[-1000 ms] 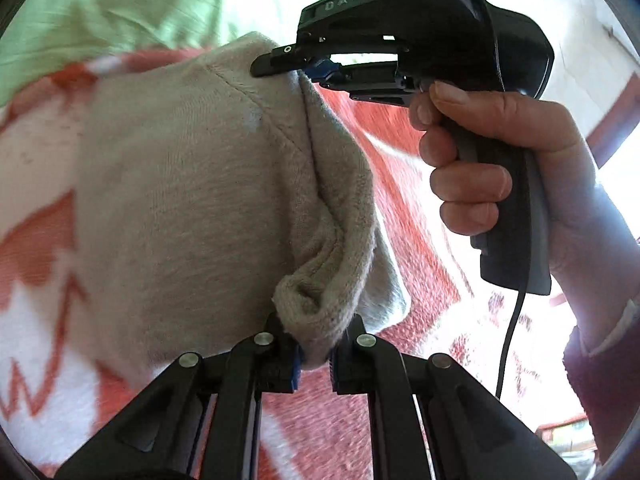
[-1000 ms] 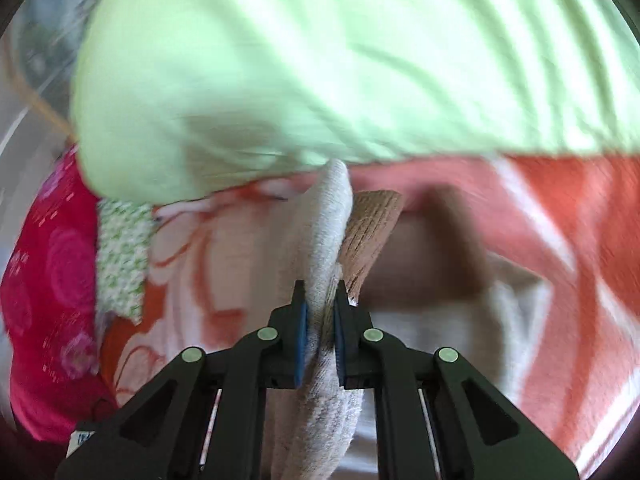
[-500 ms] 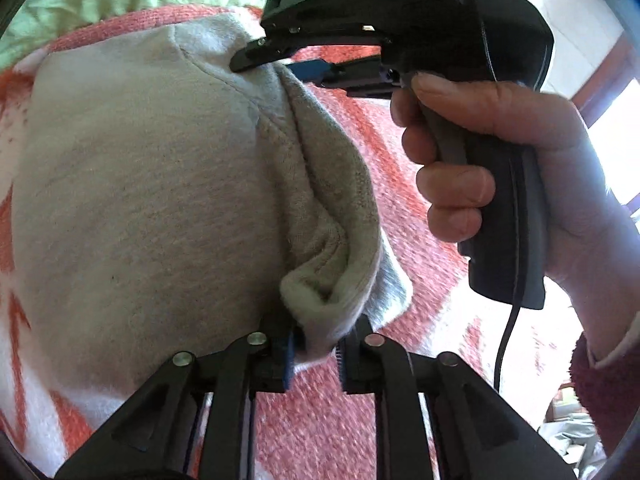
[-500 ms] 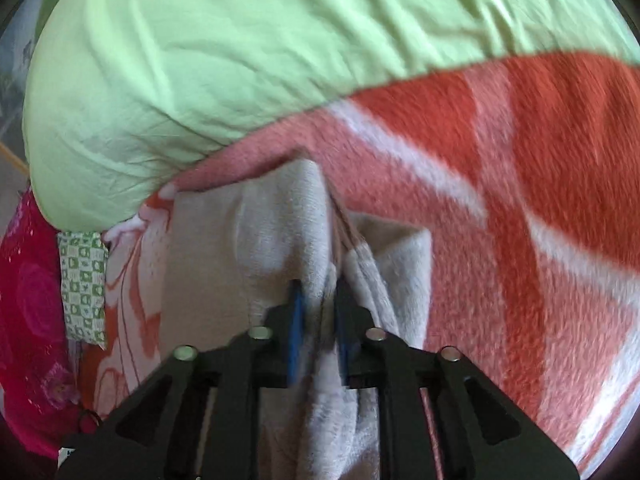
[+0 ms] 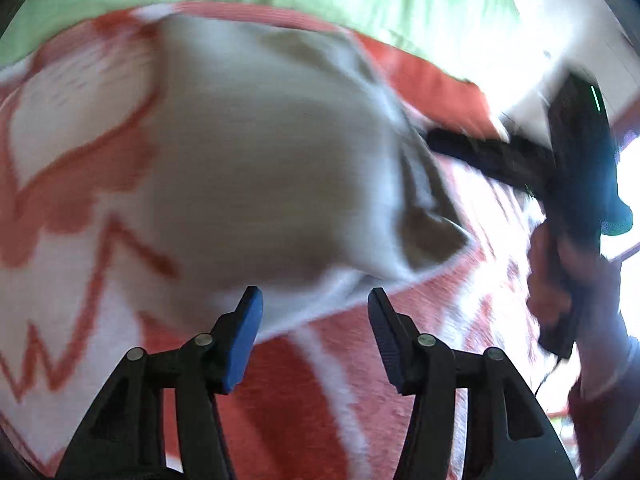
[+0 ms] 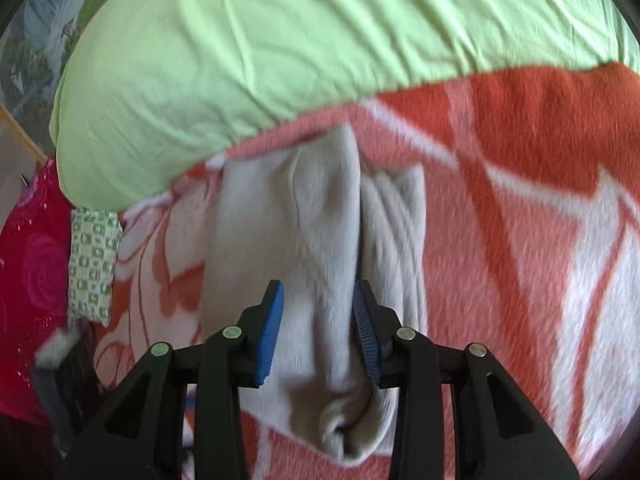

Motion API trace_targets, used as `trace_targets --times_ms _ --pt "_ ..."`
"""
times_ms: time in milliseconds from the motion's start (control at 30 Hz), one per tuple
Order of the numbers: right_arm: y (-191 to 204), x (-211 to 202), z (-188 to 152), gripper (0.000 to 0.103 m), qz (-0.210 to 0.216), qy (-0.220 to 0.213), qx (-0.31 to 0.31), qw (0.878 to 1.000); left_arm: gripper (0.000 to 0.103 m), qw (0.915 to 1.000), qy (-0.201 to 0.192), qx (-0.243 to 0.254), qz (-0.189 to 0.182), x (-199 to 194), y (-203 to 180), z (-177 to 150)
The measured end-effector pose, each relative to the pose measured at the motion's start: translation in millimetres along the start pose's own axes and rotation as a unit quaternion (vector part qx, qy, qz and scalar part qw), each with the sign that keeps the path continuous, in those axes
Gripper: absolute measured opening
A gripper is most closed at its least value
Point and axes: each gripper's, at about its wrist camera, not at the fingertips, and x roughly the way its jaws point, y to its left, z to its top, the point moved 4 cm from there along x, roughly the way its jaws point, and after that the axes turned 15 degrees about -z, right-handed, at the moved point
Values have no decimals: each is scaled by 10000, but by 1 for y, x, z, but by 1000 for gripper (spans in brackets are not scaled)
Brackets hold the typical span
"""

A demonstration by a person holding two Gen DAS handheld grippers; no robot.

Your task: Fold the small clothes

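orange blanket [image 6: 520, 208] on bed; beige garment [image 6: 316, 240] laid folded; my left tongs [image 5: 314, 320] and right tongs [image 6: 318, 320] gape, gripping nothing, so it settles flat

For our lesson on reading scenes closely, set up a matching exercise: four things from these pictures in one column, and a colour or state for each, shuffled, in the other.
Things:
1. pillow
2. blanket
3. garment
4. left claw

Descriptions:
A. lying folded on the bed, beige-grey
B. open, holding nothing
C. light green
D. orange-red with white pattern

Pairs: 1-C, 2-D, 3-A, 4-B
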Motion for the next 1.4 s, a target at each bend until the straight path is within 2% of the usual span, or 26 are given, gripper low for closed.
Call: trace_targets --times_ms 33,67,167,233,267,300,367,467,533,600,700,833,1000,1067,1167,1333,1400 --pt "-4 8 -6 38 -153 78 55 9998 55 9999 -27 -108 34 -5 14 -8" --pt "-10 12 -10 38 -213 144 122 9996 55 9996 -47 -273 63 -8 23 -2" --pt "-15 25 -22 38 39 372 378 9986 56 9984 -82 -544 120 -20 52 17" --pt "-10 28 -29 38 8 374 260 9990 57 9979 -25 -635 160 -18 67 27" --pt "-7 28 -32 31 27 397 214 9990 57 9976 -12 -678 155 -18 73 33" --pt "-5 27 -33 9 96 451 217 9987 57 9974 -14 -698 159 -15 78 35" --pt "-5 12 -31 9 256 342 334 9985 57 9977 5 -661 148 -11 72 30" --pt "-16 -29 -22 9 691 -95 698 9951 63 9984 23 -549 161 -16 73 27" --pt "-28 -36 -24 9 526 -143 737 9958 63 9985 75 -515 149 -13 74 27" --pt "-43 -14 -36 8 63 117 608 9981 63 9985 191 -487 138 -4 71 27" --pt "-60 21 -55 8 -102 423 830 9956 65 9986 340 -368 191 5 70 24" --pt "-63 23 -59 8 -168 267 996 9945 72 9974 488 -292 433 17 77 23" --pt "-59 12 -55 11 -314 305 919 9948 72 9977 450 -380 338 11 81 27" --pt "-51 -2 -41 16 -393 178 824 9957 72 9982 361 -375 299 4 79 32" --pt "-46 -20 -17 30 -282 -240 872 9955 72 9988 127 -408 246 -10 77 50" --pt "-21 -14 28 33 -38 -486 675 9965 72 9982 -168 -476 319 -24 82 81" --pt "-9 -3 39 34 -404 -470 474 9970 72 9977 -214 -532 374 -24 86 91"
